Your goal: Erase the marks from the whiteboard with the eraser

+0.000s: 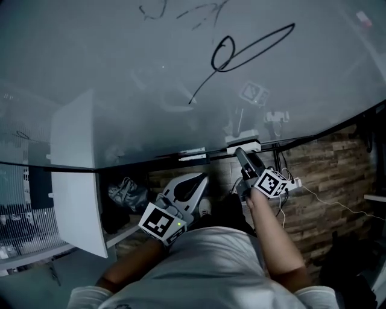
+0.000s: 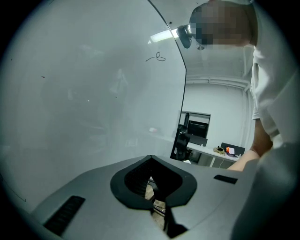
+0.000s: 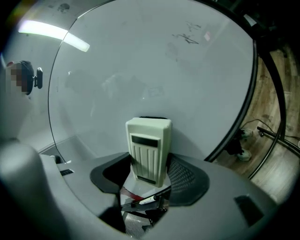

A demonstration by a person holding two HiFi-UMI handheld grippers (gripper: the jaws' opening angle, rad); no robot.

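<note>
Right gripper clamps a cream eraser near the whiteboard's lower edge; looped black mark remains; left gripper jaws together, empty.

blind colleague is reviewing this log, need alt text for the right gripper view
The right gripper holds a cream eraser upright between its jaws, in front of a whiteboard. Faint dark marks sit at the board's upper right, and wooden floor shows beyond its right edge.

Cream ribbed eraser, upright between the jaws, whiteboard bearing black looped mark and fainter scribbles
</note>
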